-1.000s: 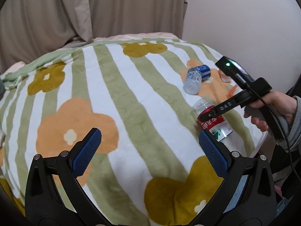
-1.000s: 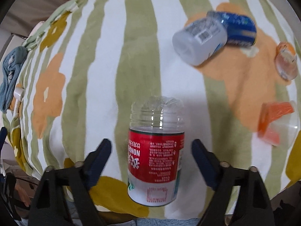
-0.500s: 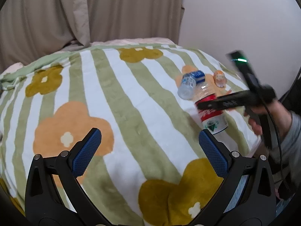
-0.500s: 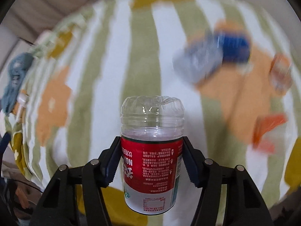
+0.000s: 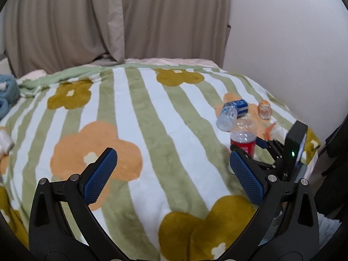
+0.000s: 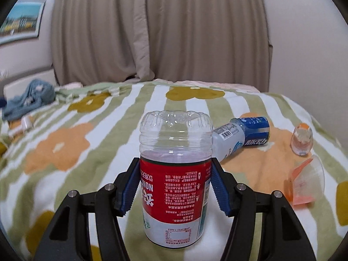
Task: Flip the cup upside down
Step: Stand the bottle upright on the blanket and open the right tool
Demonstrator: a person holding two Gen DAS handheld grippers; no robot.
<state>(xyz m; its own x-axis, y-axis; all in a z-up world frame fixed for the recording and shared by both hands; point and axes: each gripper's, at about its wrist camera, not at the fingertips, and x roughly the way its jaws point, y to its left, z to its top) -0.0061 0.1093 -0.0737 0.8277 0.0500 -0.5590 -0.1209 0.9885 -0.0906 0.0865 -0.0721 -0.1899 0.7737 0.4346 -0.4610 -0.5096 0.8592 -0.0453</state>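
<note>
Right hand-held gripper [image 6: 175, 186] clamps inverted cup [image 6: 175, 174].

Bed [image 6: 104, 174] spread with a blanket striped green and white, printed with orange and mustard flowers. Lying on it at the right side: a blue-labelled bottle [image 6: 241, 137] tipped on its side, a small clear cup with orange top [image 6: 301, 139] near it, a clear cup with orange piece [image 6: 304, 182] just in front of that. At the far left edge, a crumpled blue cloth [image 6: 28, 99] and a small white object [image 6: 26, 121] beside it. Red-labelled cut bottle cup [image 6: 175, 174] upright, its base end up; contact with the blanket not discernible.
</note>
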